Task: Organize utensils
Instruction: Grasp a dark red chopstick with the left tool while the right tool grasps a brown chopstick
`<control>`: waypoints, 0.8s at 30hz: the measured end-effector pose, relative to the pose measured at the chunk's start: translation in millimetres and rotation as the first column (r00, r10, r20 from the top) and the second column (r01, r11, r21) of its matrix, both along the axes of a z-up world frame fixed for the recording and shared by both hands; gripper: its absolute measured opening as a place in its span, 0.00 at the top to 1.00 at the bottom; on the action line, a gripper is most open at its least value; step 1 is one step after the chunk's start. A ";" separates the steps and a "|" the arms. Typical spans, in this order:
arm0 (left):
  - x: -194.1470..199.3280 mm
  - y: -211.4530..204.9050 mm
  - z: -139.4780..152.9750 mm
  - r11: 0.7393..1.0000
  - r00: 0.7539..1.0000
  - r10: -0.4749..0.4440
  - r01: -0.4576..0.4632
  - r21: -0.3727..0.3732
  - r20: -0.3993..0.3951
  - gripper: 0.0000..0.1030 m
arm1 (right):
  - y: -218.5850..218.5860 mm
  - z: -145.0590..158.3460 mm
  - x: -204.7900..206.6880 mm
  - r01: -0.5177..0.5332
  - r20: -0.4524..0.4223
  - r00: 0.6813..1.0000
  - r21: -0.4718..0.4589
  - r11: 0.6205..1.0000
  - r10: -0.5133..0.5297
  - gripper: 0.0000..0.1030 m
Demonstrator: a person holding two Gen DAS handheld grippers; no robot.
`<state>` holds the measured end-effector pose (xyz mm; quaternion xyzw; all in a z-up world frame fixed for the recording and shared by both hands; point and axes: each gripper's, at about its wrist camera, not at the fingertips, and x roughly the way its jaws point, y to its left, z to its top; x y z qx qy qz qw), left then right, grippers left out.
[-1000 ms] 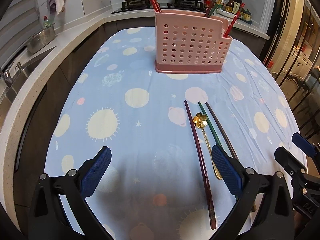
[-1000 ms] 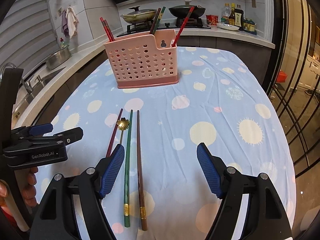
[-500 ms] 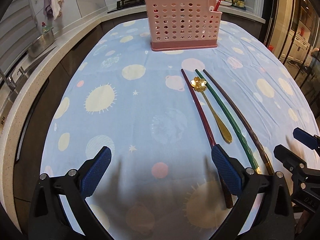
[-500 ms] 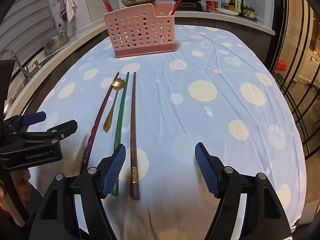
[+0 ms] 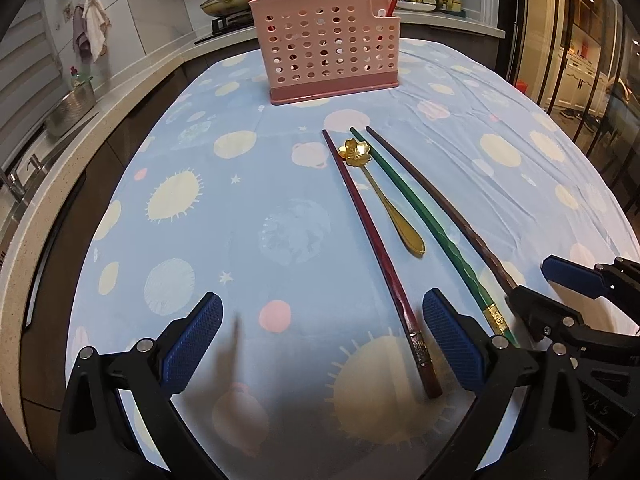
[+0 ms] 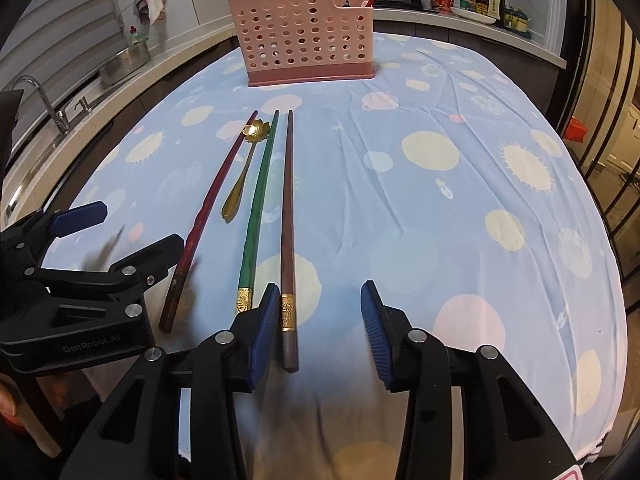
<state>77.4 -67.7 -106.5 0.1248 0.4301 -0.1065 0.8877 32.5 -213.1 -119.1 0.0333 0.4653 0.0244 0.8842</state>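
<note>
A red chopstick (image 5: 376,248), a gold flower-headed spoon (image 5: 384,196), a green chopstick (image 5: 424,220) and a brown chopstick (image 5: 440,208) lie side by side on the blue cloth. A pink perforated holder (image 5: 326,50) with several chopsticks in it stands at the far end. My left gripper (image 5: 320,340) is open and empty, low over the cloth, its right pad beside the red chopstick's near end. My right gripper (image 6: 318,332) is open and empty; the brown chopstick's (image 6: 287,224) near end lies between its pads, by the left one. The holder also shows in the right wrist view (image 6: 306,34).
The blue planet-print tablecloth (image 6: 460,208) covers the table, with its near edge below my grippers. A counter with a sink and steel bowl (image 5: 70,108) runs along the left. A stove with pans and bottles (image 6: 486,0) stands behind the holder.
Both grippers have drawn back toward the near ends of the utensils and dropped lower. My right gripper has shifted left and its pads stand closer together, now straddling the brown chopstick's end.
</note>
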 end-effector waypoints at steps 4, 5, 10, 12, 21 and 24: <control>-0.3 -2.5 -5.7 1.000 1.000 -0.012 0.012 0.001 -0.019 0.07 | 2.2 0.0 -3.2 -0.011 0.004 1.000 -0.006 1.000 0.011 0.70; -0.3 -2.5 -6.9 1.000 1.000 -0.010 0.011 0.005 -0.024 0.07 | 3.2 -0.2 -4.0 -0.014 0.005 1.000 -0.010 1.000 0.014 0.70; -0.1 -2.1 -18.2 1.000 0.998 -0.001 0.002 0.016 -0.068 0.07 | 6.5 -2.3 -6.8 -0.024 0.014 1.000 -0.032 0.999 0.024 0.73; -0.6 2.3 -19.0 1.000 0.997 0.012 -0.013 -0.009 -0.076 0.07 | 5.8 -2.7 -7.9 -0.023 0.017 1.000 -0.030 0.999 0.023 0.75; -10.5 11.4 -20.9 0.998 0.996 -0.002 -0.003 -0.064 -0.084 0.10 | -2.3 -3.9 -11.5 0.002 0.019 1.000 -0.002 1.000 -0.001 0.91; -13.3 11.9 -19.1 0.997 0.997 -0.019 0.013 -0.071 -0.079 0.19 | -3.8 -3.8 -12.8 0.006 0.020 1.000 0.007 1.000 -0.006 0.92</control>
